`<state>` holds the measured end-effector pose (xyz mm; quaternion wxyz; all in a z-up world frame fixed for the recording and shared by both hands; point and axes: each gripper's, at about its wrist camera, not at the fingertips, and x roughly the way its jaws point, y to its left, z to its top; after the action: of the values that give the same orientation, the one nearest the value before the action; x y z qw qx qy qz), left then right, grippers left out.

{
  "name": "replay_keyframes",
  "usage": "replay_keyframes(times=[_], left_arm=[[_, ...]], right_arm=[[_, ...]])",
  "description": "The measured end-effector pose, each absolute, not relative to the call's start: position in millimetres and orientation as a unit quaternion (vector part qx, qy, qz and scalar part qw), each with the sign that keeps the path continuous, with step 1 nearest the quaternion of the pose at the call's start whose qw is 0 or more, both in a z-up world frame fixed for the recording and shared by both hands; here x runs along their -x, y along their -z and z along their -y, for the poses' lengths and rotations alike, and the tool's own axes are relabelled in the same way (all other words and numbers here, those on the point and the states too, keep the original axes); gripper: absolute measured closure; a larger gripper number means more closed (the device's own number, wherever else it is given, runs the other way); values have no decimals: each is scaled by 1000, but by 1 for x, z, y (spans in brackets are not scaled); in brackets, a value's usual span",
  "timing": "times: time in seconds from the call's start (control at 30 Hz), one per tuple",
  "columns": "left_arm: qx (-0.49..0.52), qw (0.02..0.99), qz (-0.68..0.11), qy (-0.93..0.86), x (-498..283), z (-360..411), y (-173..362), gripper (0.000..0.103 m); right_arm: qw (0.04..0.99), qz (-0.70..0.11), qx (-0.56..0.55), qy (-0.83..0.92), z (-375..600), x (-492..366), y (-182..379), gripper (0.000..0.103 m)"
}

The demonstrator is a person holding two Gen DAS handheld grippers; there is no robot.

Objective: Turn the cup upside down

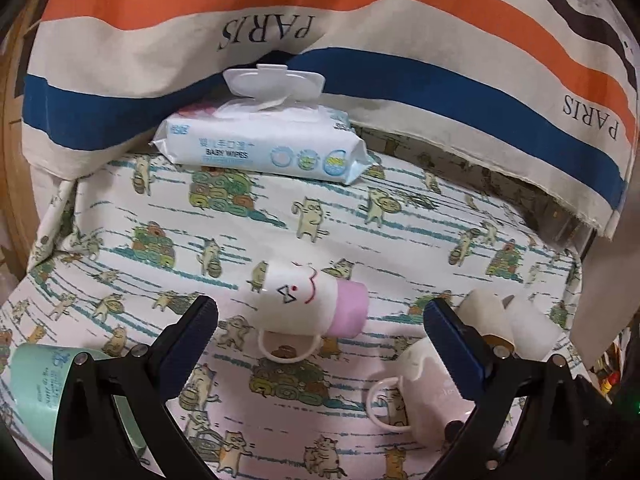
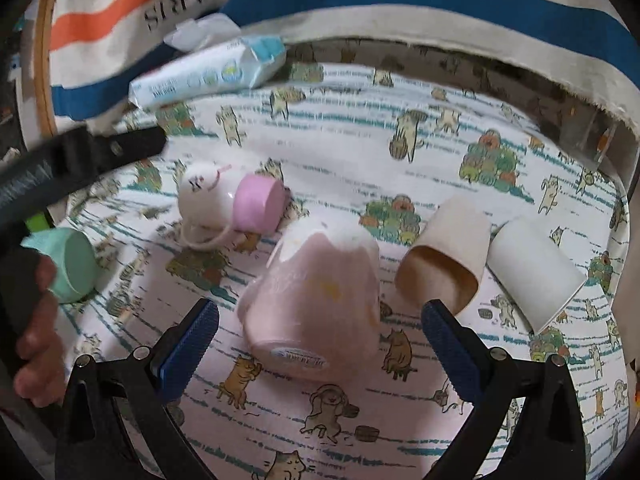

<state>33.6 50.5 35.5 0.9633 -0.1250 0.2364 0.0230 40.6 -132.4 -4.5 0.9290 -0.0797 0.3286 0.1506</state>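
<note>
Several cups lie on their sides on a cat-print cloth. A white mug with a drawn face and pink base (image 1: pixel 310 304) (image 2: pixel 230 202) lies just beyond my open left gripper (image 1: pixel 320 312), handle down. A pale pink mug with a white rim (image 2: pixel 316 304) (image 1: pixel 424 392) lies between the fingers of my open right gripper (image 2: pixel 320 320), base toward the camera. A mint cup (image 2: pixel 68 266) (image 1: pixel 44 384) lies at the left. A beige paper cup (image 2: pixel 444 264) and a white paper cup (image 2: pixel 536 272) lie at the right. The left gripper's body (image 2: pixel 80 156) shows in the right wrist view.
A pack of baby wipes (image 1: pixel 264 148) (image 2: pixel 208 72) with its lid open lies at the back. A striped "PARIS" cloth (image 1: pixel 320 40) hangs behind the table. The cat-print cloth (image 1: pixel 400 220) covers the surface. A hand (image 2: pixel 36 344) holds the left gripper.
</note>
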Motion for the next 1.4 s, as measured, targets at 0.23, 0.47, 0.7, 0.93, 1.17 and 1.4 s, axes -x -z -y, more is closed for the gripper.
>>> replay_keyframes(times=[0.23, 0.47, 0.7, 0.93, 1.17, 1.4], left_arm=[[130, 964, -233, -13, -31, -49, -38, 1], [129, 963, -237, -5, -30, -45, -36, 1], [130, 963, -237, -2, -30, -44, -36, 1], [141, 961, -239, -7, -30, -48, -37, 1], [134, 963, -234, -5, -29, -46, -38, 1], [131, 963, -238, -3, -30, -44, -37, 1]], right_arm=[[917, -362, 85, -142, 123, -53, 24, 1], [905, -384, 127, -129, 112, -58, 45, 1], [906, -371, 164, -122, 105, -56, 46, 14], [905, -374, 157, -127, 109, -53, 44, 17], [912, -356, 150, -136, 117, -38, 24, 17], [914, -361, 123, -136, 135, -38, 10, 17]])
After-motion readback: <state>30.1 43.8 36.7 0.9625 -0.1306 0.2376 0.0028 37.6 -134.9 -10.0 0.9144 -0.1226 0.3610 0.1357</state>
